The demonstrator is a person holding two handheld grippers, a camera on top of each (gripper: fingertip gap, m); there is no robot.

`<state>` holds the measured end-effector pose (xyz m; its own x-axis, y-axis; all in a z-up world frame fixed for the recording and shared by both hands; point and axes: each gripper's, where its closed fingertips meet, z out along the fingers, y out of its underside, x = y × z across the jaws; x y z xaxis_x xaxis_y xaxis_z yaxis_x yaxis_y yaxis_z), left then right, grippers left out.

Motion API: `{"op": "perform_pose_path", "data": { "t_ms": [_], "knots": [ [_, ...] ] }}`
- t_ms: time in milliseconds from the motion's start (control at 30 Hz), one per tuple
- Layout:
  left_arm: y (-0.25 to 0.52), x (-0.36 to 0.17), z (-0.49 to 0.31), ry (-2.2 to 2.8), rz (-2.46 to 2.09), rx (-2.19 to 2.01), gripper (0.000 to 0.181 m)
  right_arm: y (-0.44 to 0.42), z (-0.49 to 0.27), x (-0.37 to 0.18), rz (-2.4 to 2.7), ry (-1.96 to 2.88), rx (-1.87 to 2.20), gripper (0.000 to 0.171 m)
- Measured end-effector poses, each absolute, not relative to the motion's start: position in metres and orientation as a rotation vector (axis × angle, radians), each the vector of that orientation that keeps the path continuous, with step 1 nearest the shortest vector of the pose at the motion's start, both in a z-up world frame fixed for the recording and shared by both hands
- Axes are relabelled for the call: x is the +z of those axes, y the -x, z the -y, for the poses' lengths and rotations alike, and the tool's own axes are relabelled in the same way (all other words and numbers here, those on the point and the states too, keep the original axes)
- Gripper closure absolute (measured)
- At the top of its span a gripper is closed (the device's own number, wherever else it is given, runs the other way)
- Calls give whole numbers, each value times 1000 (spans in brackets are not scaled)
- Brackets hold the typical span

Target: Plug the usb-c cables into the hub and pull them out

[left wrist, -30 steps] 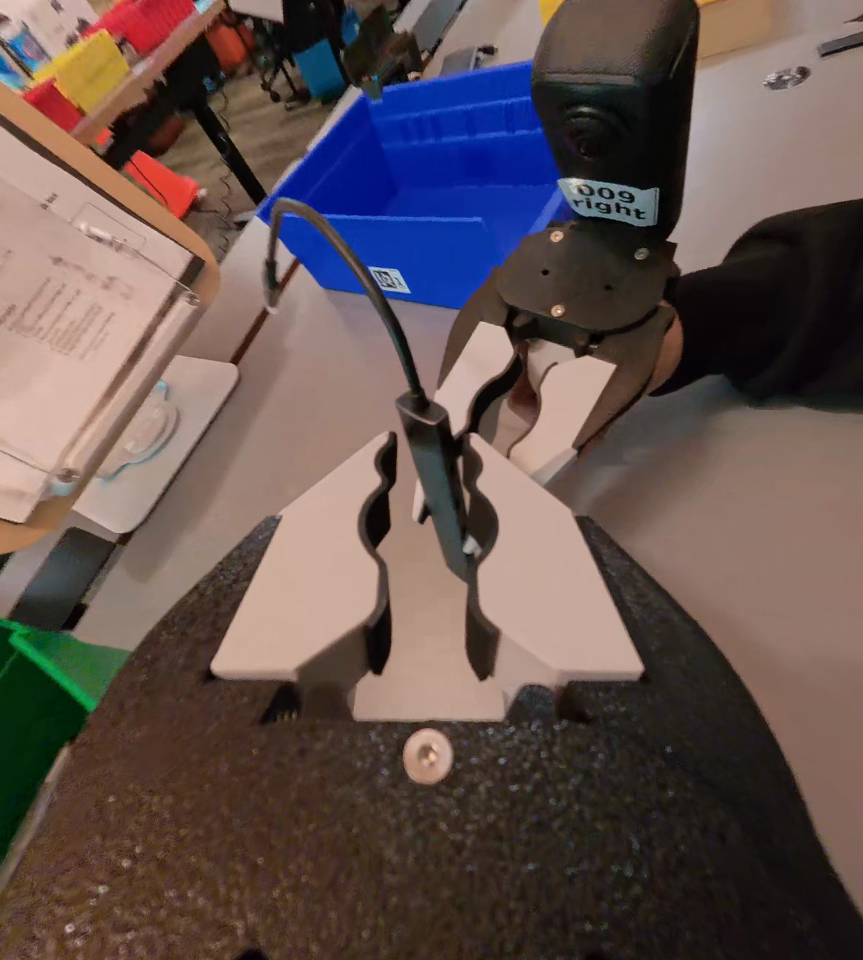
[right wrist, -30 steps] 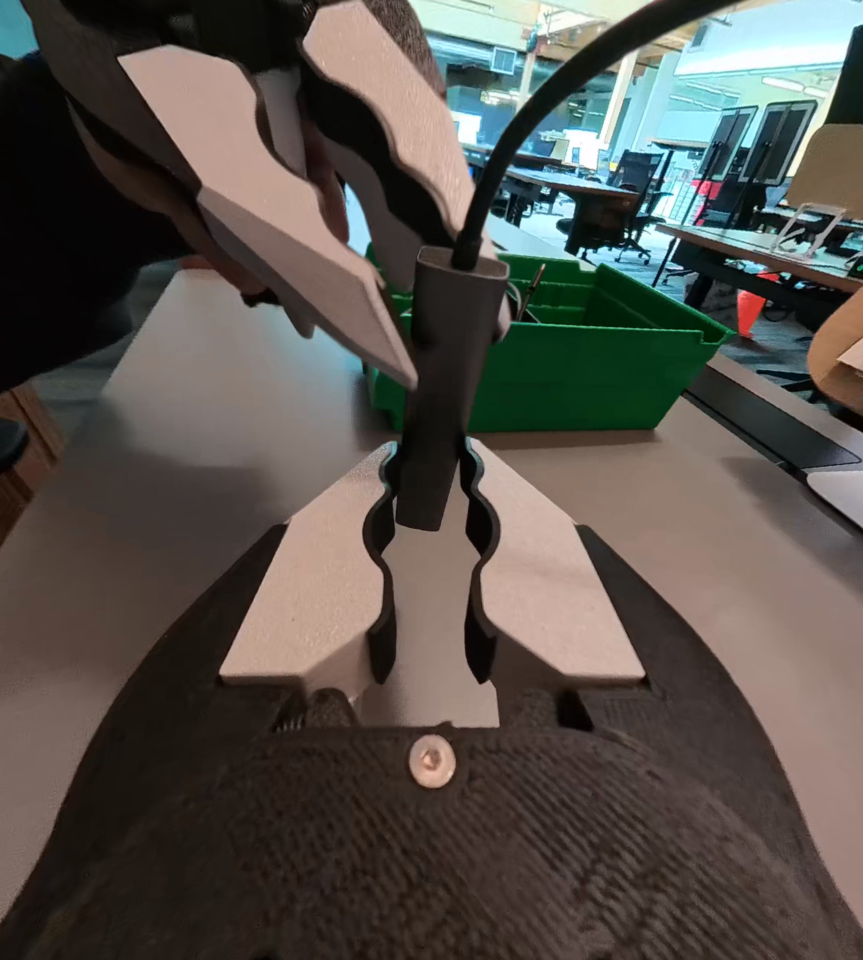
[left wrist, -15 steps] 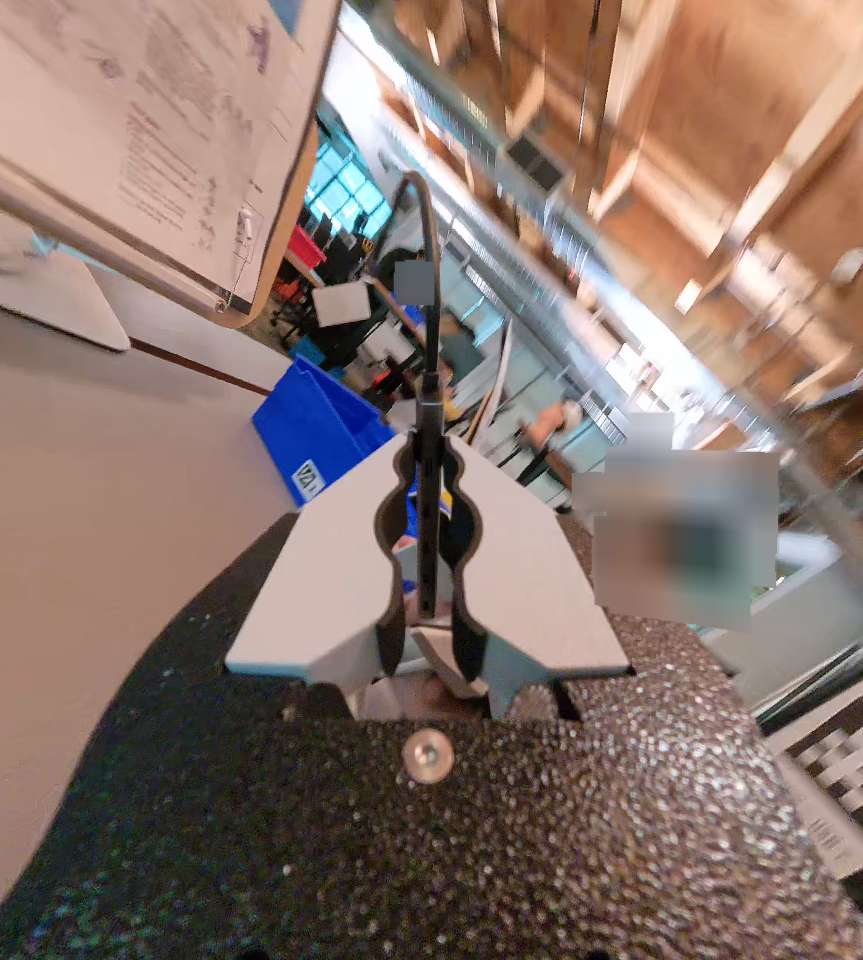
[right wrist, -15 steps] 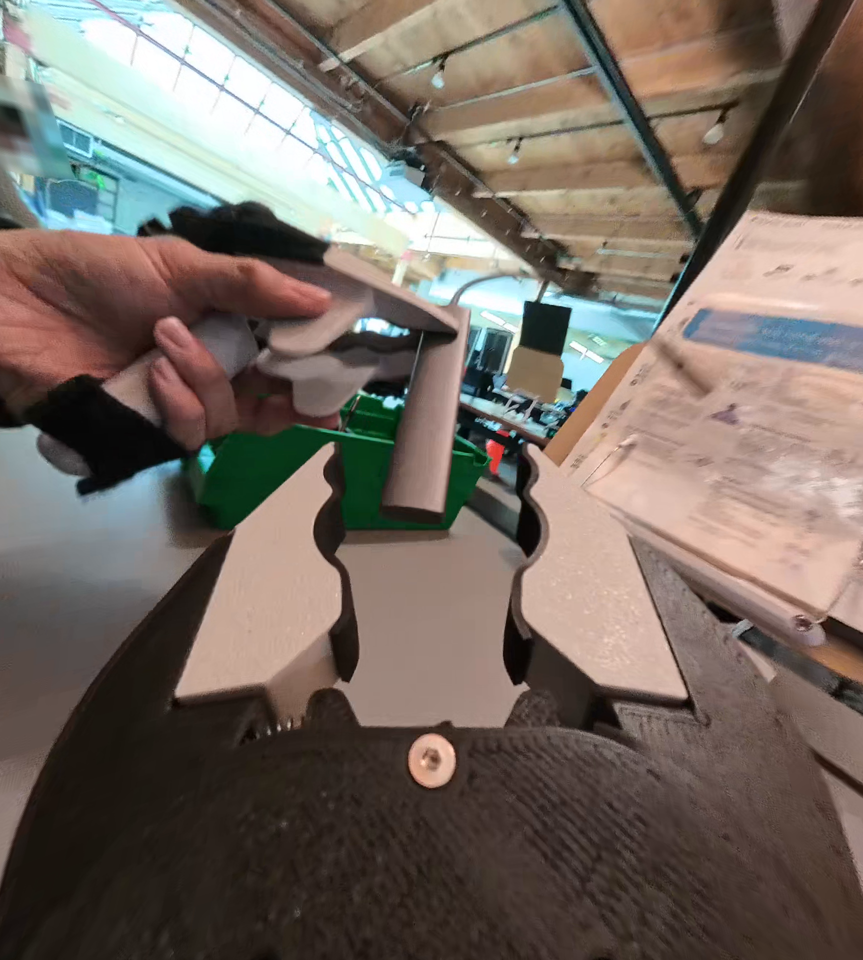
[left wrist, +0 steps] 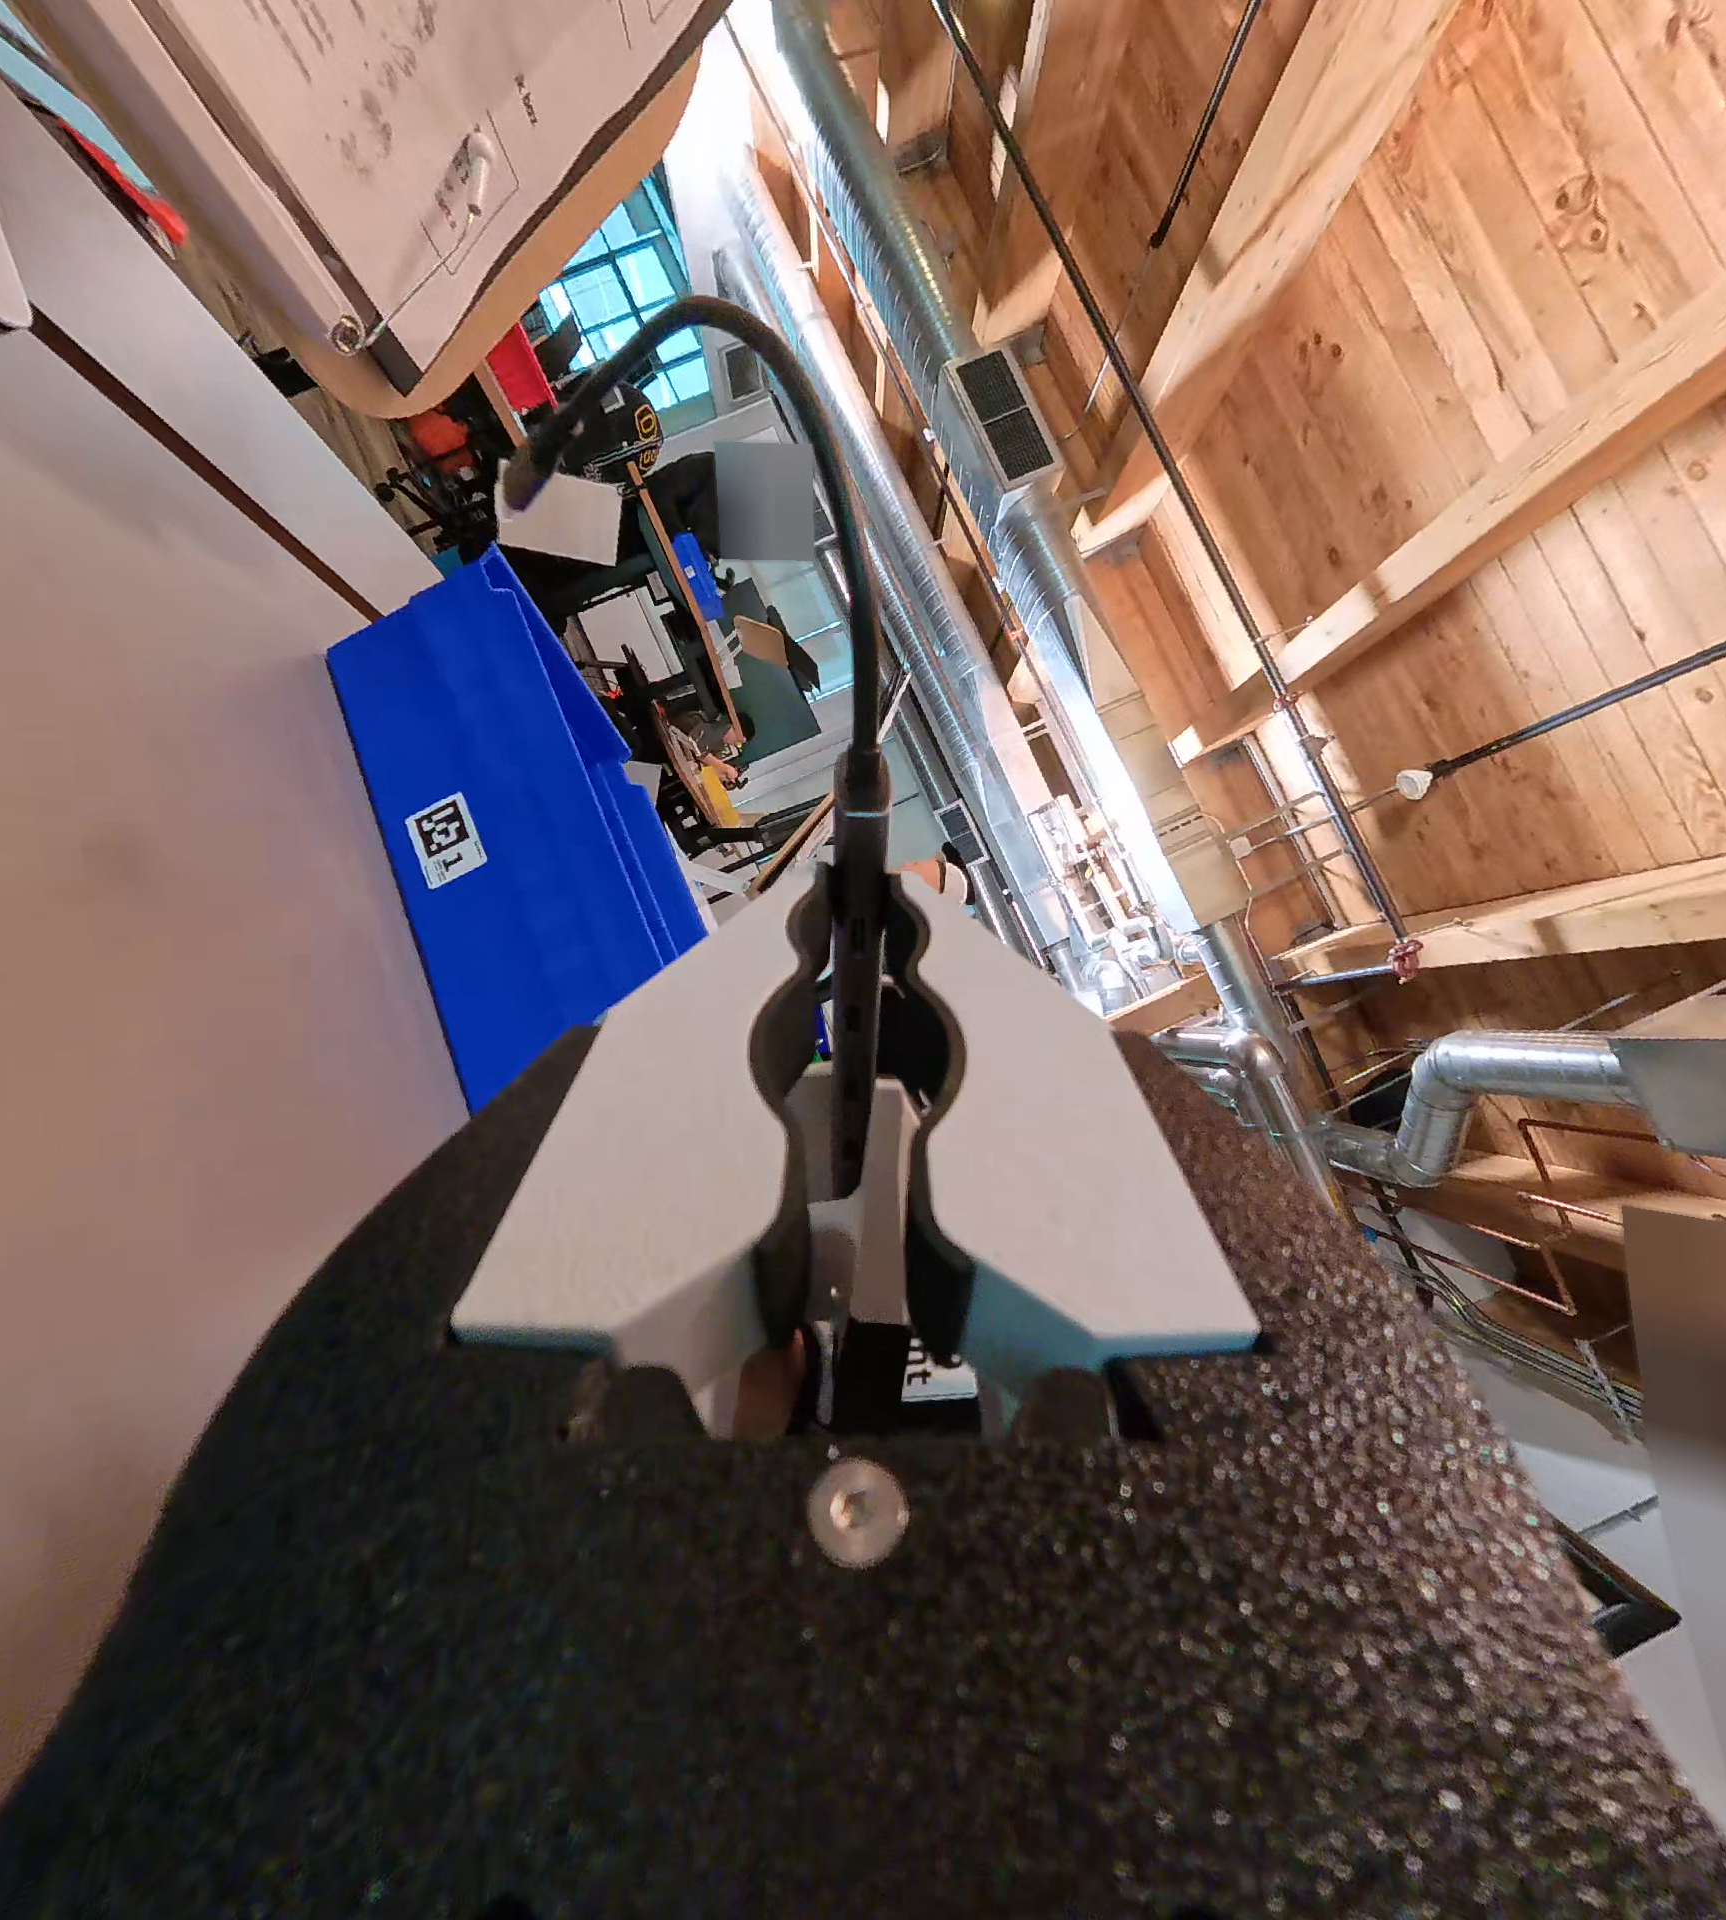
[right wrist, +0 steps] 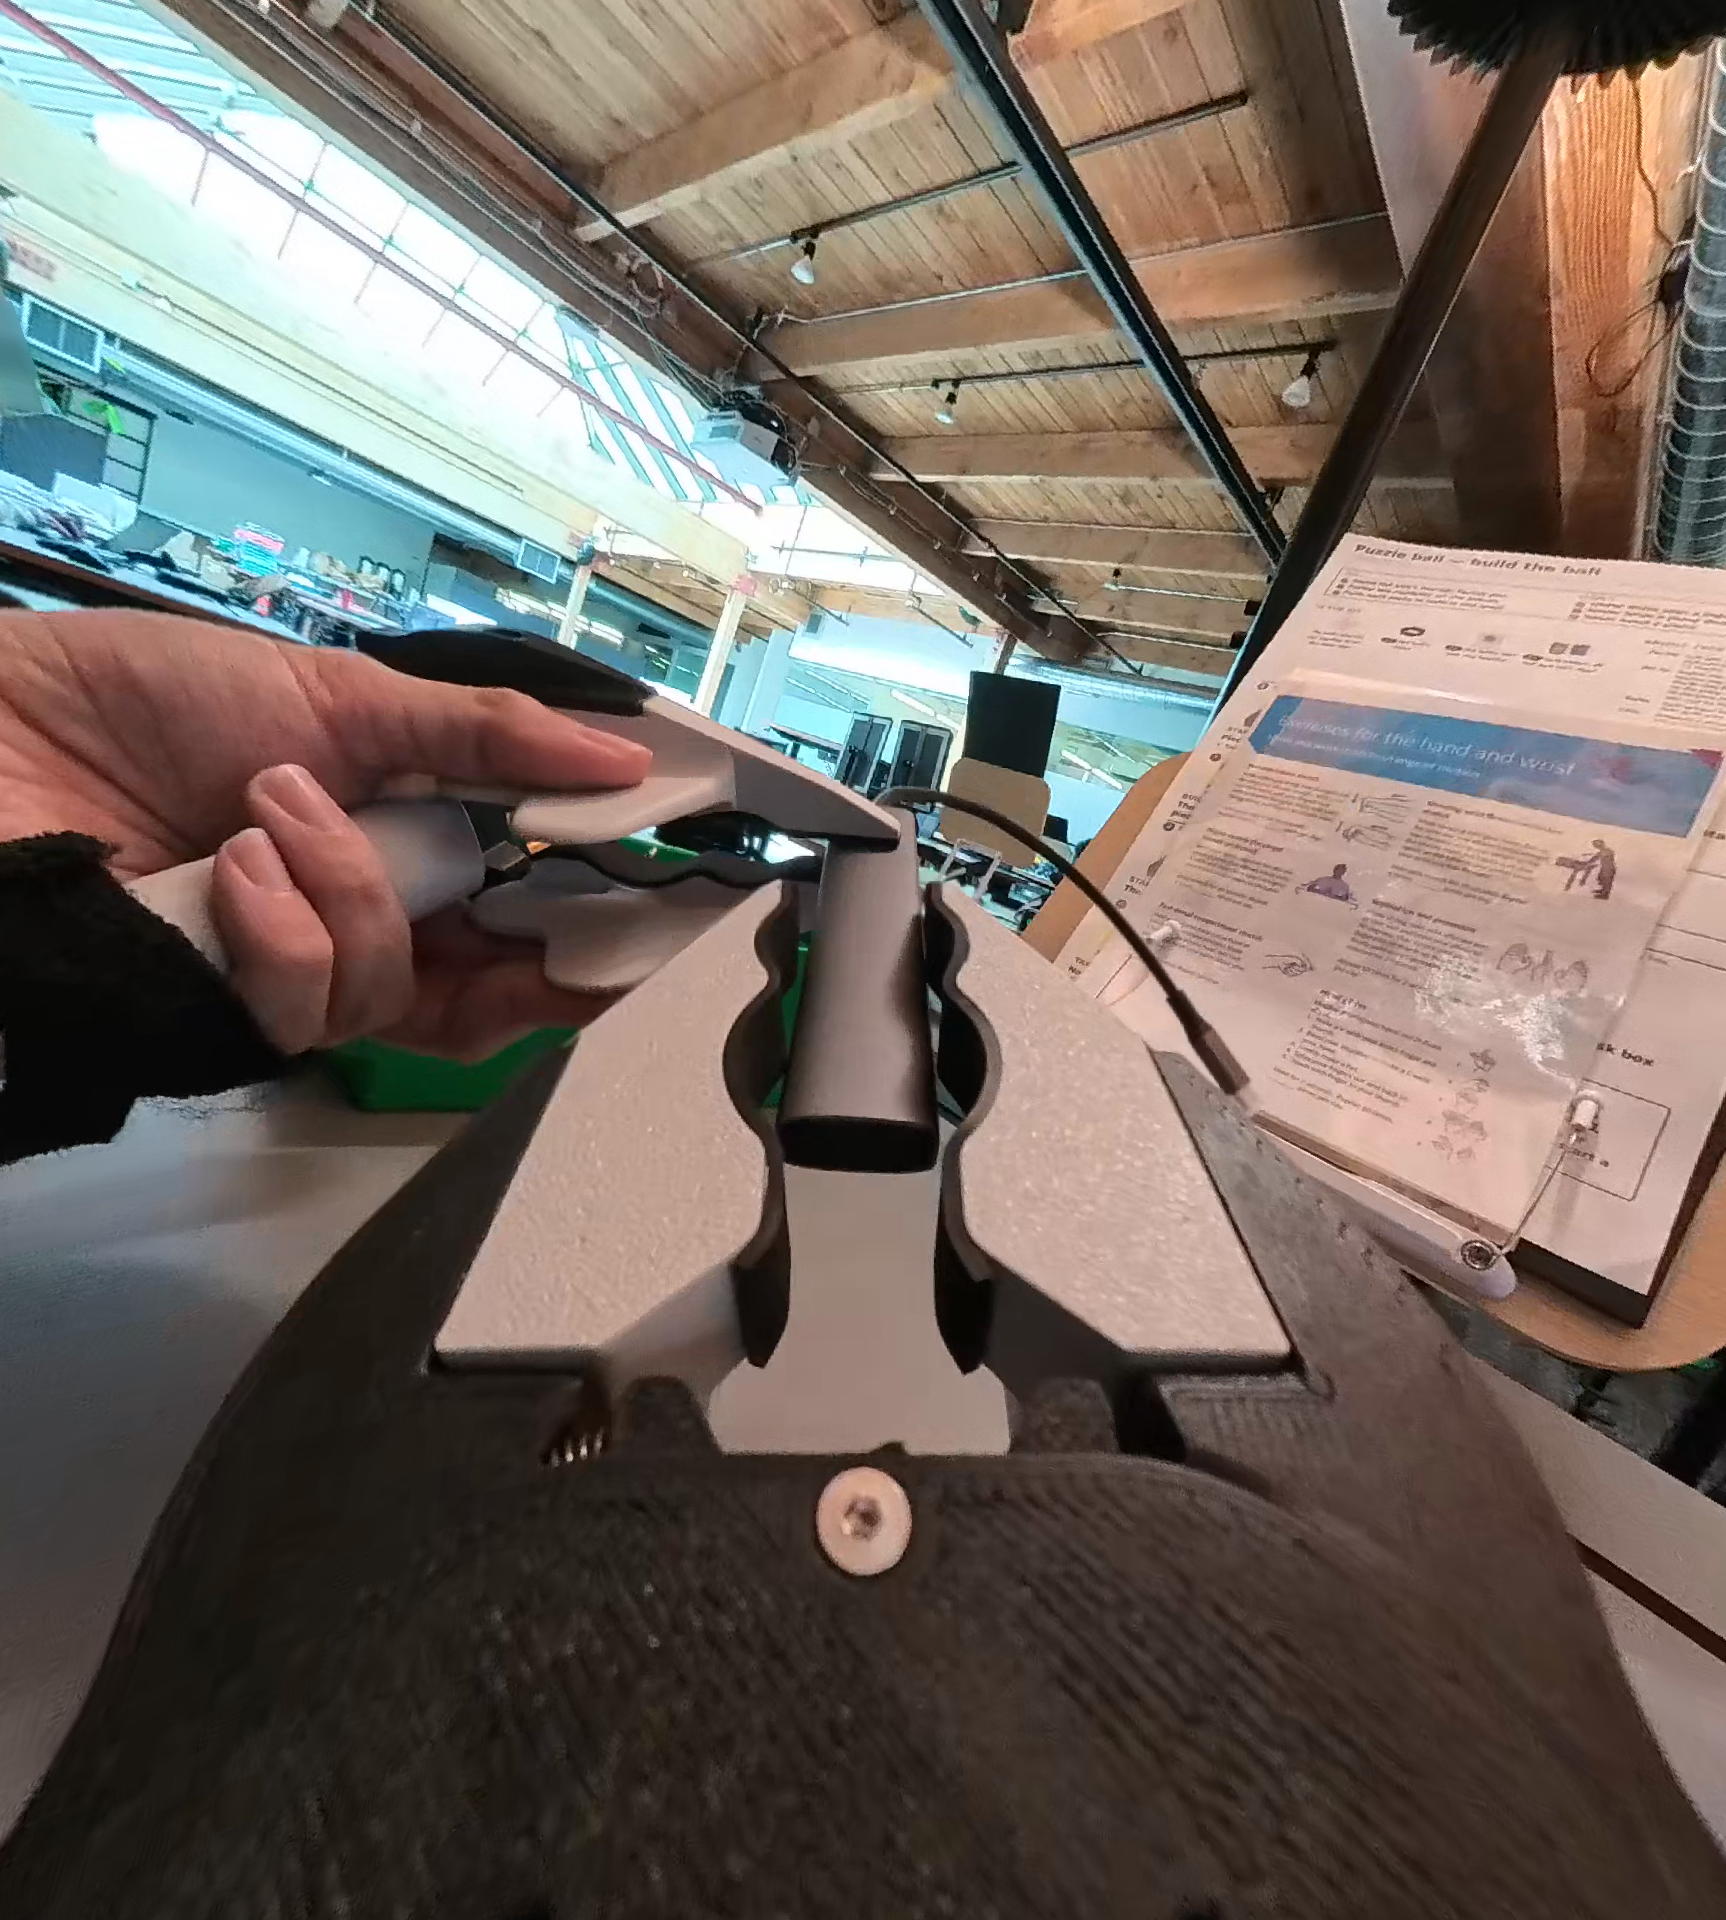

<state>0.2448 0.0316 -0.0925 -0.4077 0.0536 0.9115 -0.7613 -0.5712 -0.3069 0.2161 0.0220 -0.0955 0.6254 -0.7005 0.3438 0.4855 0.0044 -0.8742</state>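
Left wrist view showed my left tongs [left wrist: 859, 925] pinching the hub [left wrist: 857, 997], a slim dark grey bar seen edge-on, its short black cable [left wrist: 843, 499] arching up and left. Through my right camera, my right tongs [right wrist: 859, 904] flanked its blunt near end [right wrist: 859, 1039]; whether they gripped it I couldn't tell.

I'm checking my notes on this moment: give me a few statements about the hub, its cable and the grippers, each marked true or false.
1. The left hand-held gripper clamps the hub. True.
2. The free end of the hub's cable is plugged into a socket. False: it hangs loose in the air.
3. The hub rests inside the blue bin. False: it is held up in the air, outside the bin.
4. A person's hand grips the left hand-held gripper. True.
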Motion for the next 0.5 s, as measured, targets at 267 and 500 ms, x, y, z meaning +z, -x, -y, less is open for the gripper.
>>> {"op": "perform_pose_path", "data": {
  "t_ms": [267, 500],
  "knots": [
    [-247, -88, -32, -1283, 1032, 2050, 175, -222, -21, -101, -257, 1300, -952, 148],
    [-250, -88, -27, -1283, 1067, 2057, 175, -228, -17, -102, -350, 1336, -899, 149]
  ]
}}
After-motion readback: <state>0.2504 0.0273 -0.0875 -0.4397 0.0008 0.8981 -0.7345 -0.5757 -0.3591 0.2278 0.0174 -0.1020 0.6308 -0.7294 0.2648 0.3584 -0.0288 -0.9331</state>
